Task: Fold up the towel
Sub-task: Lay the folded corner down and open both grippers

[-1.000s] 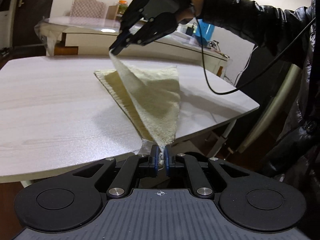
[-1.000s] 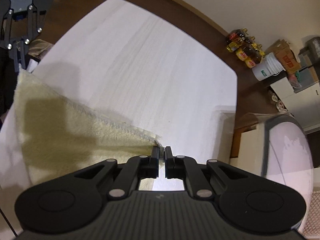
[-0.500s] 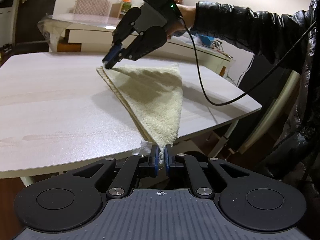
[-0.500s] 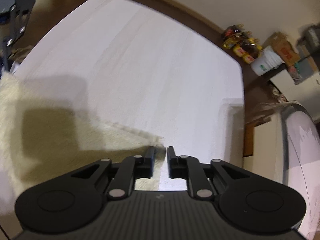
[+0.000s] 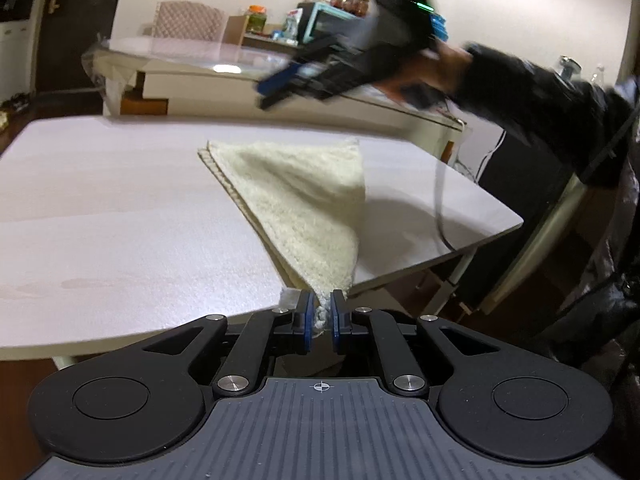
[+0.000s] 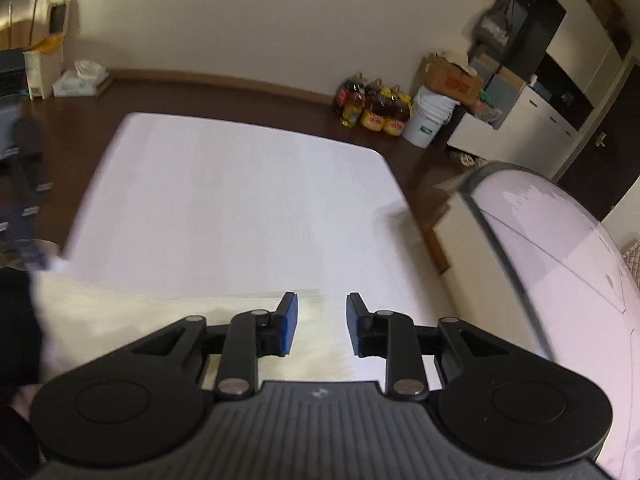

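A cream towel (image 5: 304,196) lies folded in half on the white table (image 5: 120,216), its near corner hanging off the table's front edge. My left gripper (image 5: 319,308) is shut on that near corner. My right gripper (image 5: 276,88) is blurred in the air above the towel's far edge, holding nothing. In the right wrist view my right gripper (image 6: 322,316) is open and empty, with the towel (image 6: 160,320) flat just below and left of its fingers.
A glass-topped table (image 5: 192,56) stands behind the white table; it also shows in the right wrist view (image 6: 560,240). Bottles (image 6: 372,108), a white bucket (image 6: 430,120) and boxes sit on the floor beyond the table's far end. A cable (image 5: 440,208) hangs over the table's right side.
My right gripper laid the towel's far corner down onto the lower layer, opened, and lifted up and away to the right. My left gripper stayed shut on the near corner.
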The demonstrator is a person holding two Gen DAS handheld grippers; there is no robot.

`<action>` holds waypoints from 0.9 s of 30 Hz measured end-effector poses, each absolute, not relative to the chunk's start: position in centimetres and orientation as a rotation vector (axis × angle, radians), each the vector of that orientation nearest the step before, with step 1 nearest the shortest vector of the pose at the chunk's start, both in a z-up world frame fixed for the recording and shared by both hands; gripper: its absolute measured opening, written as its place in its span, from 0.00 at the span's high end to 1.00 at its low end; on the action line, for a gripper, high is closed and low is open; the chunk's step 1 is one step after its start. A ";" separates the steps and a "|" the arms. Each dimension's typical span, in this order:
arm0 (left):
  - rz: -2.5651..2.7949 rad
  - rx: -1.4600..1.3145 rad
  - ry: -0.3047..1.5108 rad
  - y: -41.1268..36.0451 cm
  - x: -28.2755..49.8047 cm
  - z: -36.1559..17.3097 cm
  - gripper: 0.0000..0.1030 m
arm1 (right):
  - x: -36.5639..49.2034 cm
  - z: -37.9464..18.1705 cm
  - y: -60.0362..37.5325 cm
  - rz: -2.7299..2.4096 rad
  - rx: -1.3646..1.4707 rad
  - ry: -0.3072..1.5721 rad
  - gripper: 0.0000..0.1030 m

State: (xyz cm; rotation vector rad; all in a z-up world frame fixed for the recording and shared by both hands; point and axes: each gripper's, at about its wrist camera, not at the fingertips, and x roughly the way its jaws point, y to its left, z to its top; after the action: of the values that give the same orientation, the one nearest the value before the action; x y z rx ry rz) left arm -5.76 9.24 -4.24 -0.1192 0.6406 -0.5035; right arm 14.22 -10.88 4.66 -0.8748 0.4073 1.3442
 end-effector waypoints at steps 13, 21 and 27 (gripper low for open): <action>-0.459 -0.056 0.604 11.3 -6.2 -2.6 0.56 | -3.3 -0.3 -13.5 1.300 -0.907 0.229 0.56; -0.422 -0.057 0.573 13.5 -5.0 -0.5 0.08 | -9.1 -5.3 -10.9 1.105 -1.140 0.016 0.52; -0.435 -0.009 0.594 13.9 -1.4 1.5 0.08 | -10.5 -6.8 -9.0 1.033 -1.214 -0.038 0.57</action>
State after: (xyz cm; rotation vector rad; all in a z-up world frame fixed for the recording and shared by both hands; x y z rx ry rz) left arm -1.41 13.92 1.46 -0.0085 0.5937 -0.4352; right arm -10.53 -8.99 -6.81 -1.2136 -0.0384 1.0328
